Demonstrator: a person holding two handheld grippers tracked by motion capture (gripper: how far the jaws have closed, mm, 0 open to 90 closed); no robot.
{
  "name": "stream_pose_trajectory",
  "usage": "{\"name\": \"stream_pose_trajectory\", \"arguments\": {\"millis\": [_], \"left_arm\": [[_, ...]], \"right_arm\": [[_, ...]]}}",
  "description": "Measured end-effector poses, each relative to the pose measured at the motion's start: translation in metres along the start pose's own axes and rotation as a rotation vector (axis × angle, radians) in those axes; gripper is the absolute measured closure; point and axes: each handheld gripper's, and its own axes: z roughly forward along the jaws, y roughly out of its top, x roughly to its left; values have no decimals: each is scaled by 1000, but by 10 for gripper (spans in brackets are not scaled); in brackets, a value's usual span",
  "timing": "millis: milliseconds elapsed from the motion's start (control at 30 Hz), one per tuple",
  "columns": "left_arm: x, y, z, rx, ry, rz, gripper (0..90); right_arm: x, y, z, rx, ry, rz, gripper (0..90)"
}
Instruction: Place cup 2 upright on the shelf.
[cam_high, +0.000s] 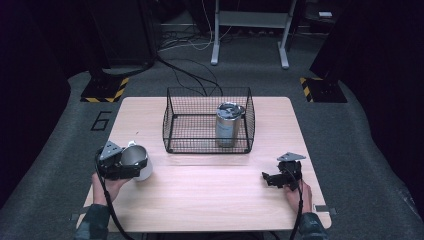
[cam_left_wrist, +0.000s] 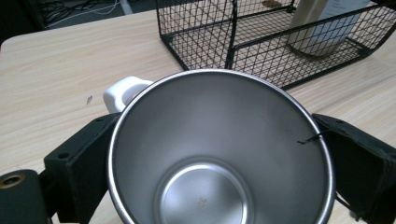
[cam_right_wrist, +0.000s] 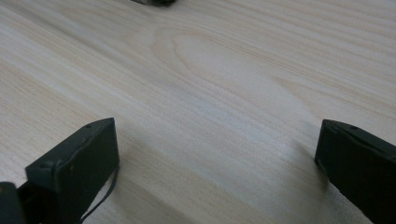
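A steel mug (cam_high: 136, 161) with a white outside and white handle is at the table's left, and my left gripper (cam_high: 131, 165) is shut on it. In the left gripper view the mug (cam_left_wrist: 219, 154) sits between the two black jaws, mouth toward the camera, handle (cam_left_wrist: 122, 92) at upper left. A black wire basket (cam_high: 208, 120) stands at the table's middle back with a grey metal can (cam_high: 228, 124) upright inside its right part; the basket (cam_left_wrist: 261, 42) and can (cam_left_wrist: 322, 28) also show beyond the mug. My right gripper (cam_high: 270, 179) rests open low over the table at the right, nothing between its jaws (cam_right_wrist: 215, 158).
The light wooden table (cam_high: 210, 195) has bare surface between the two grippers and in front of the basket. Cables, dark stands with yellow-black striped bases (cam_high: 105, 90) and a grey metal frame (cam_high: 250, 30) are on the floor behind the table.
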Motion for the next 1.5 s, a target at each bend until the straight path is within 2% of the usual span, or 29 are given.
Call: {"name": "stream_pose_trajectory", "arguments": {"millis": [200,400,700,867,1500], "left_arm": [[-3,9,-6,-13,-7,24,62],[-5,15,-10,-24,-38,29,62],[-14,26,-12,-41,-103,59,61],[-18,31,-11,-42,-117,74,62],[-47,51,-6,-39,-209,145,61]], "right_arm": [[0,0,0,-1,-1,3,0],[0,0,0,-1,-1,4,0],[0,0,0,-1,-1,3,0],[0,0,0,-1,-1,3,0],[0,0,0,-1,-1,3,0]]}}
